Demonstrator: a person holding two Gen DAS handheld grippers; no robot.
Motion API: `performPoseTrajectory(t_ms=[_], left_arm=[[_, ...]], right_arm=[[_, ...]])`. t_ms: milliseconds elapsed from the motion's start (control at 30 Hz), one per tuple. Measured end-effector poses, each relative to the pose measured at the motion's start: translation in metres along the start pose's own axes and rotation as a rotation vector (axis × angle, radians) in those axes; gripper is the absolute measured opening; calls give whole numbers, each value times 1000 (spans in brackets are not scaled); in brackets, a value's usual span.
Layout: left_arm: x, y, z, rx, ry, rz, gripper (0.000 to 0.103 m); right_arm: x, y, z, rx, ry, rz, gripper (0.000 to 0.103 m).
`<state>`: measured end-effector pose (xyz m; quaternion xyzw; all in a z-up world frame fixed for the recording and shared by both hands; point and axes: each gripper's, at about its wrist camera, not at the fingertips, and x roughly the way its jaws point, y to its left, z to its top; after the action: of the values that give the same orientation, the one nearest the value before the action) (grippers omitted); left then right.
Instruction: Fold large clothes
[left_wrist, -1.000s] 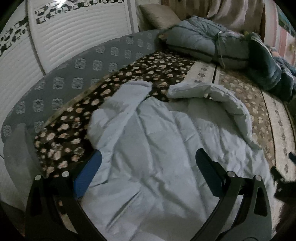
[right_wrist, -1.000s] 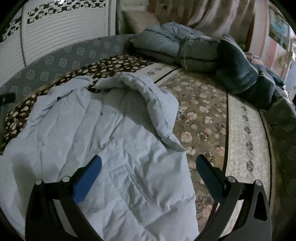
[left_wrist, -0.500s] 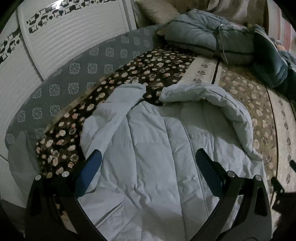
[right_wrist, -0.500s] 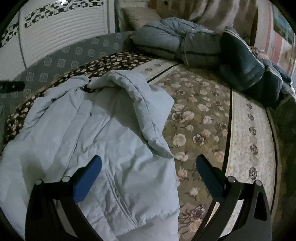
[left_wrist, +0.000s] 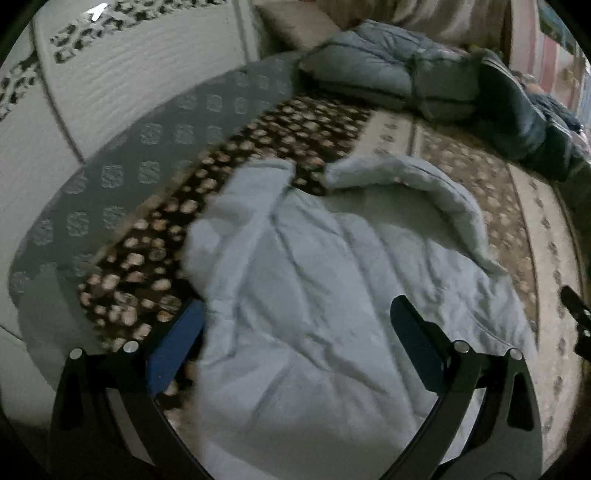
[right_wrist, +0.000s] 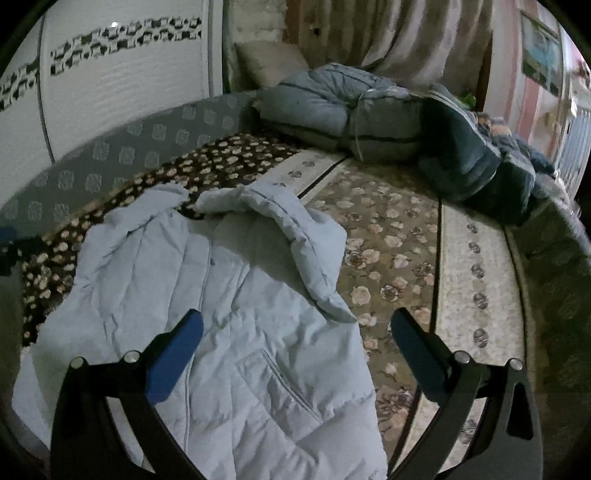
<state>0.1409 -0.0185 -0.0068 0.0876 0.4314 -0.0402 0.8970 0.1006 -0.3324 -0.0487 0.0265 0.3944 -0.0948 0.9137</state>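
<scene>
Task status: early. Pale blue padded jacket (right_wrist: 207, 332) spread front-up on the bed (right_wrist: 461, 295), hem toward the cameras, collar end toward the far side. Right sleeve (right_wrist: 295, 240) already lying folded inward across the chest, cuff near the collar. Left sleeve (left_wrist: 236, 221) bunched along the body's edge, over the dark spotted blanket (left_wrist: 295, 125); whether properly folded or merely rumpled, cannot tell. Body itself not yet folded: no crosswise fold, hem flat, slanted pocket (right_wrist: 291, 387) exposed.

Left gripper (left_wrist: 295, 332): spread wide, empty, hovering above the lower left portion of the jacket, blue finger (left_wrist: 177, 343) at the garment's edge over the blanket. Contact with the cloth not confirmed.

Right gripper (right_wrist: 295, 339): spread wide, empty, straddling the jacket's right edge near the pocket, one finger over cloth, the other over the floral bedspread.

Remaining, by judgement: tidy the left sleeve, then fold the body hem to collar, likely with both grippers at the hem corners. Padding thick and springy; folds likely to reopen unless pressed.

Bed and room: floral bedspread with striped borders, grey patterned strip along the left. Rolled grey quilt (right_wrist: 332, 110) and dark bedding (right_wrist: 480, 166) piled at the far end, well apart from the jacket. White slatted panel (right_wrist: 110, 92) at left, curtain (right_wrist: 406, 37) behind. Lighting dim; left view blurred.
</scene>
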Motion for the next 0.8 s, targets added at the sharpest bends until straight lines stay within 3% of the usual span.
performPoseTrajectory(t_ms=[133,233,333,467,567,700,800], left_arm=[[19,20,12,-29,31,-2,100],[44,24,23,-70,53,-24,100],[69,22,33,-92,59,-103,100],[101,13,45,-16,23,-70,100],[138,22,53,-5,74,-76,100],[184,40,68,-32,143,-3,100],[202,54,75,-71,162,-53,100]], right_arm=[[-6,9,14,38,-39,36,101],[13,17,27,16,-50,34,101],[50,23,44,-18,-39,50,101],[95,32,62,-79,-14,68,101],[136,38,75,-67,22,86,101],[190,65,95,-81,64,142,101],[223,96,114,-166,57,127,101]])
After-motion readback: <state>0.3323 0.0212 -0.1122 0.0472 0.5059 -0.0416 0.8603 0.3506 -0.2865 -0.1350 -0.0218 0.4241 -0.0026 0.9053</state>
